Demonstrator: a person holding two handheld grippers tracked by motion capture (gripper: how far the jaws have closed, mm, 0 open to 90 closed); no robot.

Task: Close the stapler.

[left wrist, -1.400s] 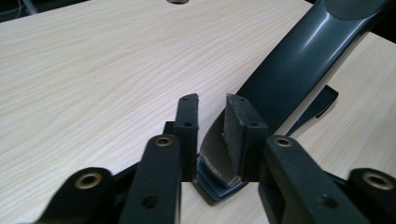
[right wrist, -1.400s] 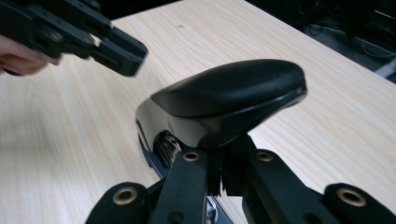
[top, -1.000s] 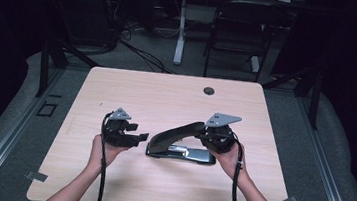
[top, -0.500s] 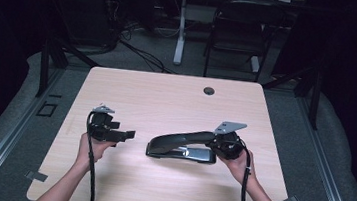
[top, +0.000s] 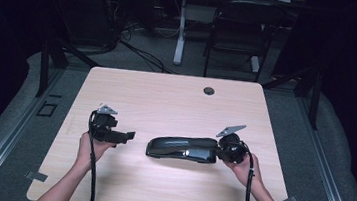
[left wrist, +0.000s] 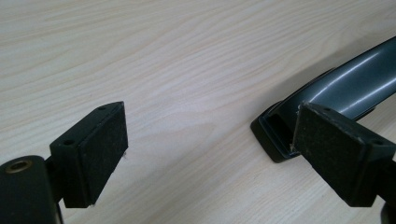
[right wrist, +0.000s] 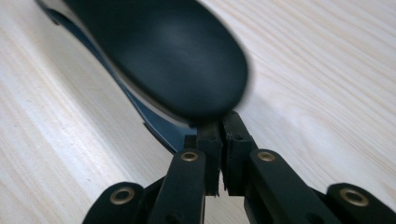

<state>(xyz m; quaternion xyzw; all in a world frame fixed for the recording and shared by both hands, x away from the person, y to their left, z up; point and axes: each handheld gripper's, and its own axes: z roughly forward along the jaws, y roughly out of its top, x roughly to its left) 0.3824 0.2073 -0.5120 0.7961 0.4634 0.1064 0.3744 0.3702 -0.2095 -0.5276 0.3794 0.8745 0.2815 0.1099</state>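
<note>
A black stapler (top: pixel 181 147) lies flat on the wooden table (top: pixel 166 99), near its front. My right gripper (top: pixel 219 152) is at the stapler's right end, jaws shut together, tips against the end of the stapler's top arm (right wrist: pixel 163 51). In the right gripper view nothing shows between the jaws of that gripper (right wrist: pixel 220 126). My left gripper (top: pixel 130 136) is held a short way left of the stapler, apart from it. Its jaws have just been opening and stand wide with nothing between them (left wrist: pixel 210 154); the stapler's front end (left wrist: pixel 345 84) lies beyond the right pad.
A small dark grommet (top: pixel 209 90) sits in the table near its far edge. Behind the table stand a chair (top: pixel 236 31) and a desk leg (top: pixel 181 30) among floor cables. Bare wood surrounds the stapler on all sides.
The stapler's top arm went from raised to flat as my right gripper sank with it. My left gripper drew away to the left and its jaws opened.
</note>
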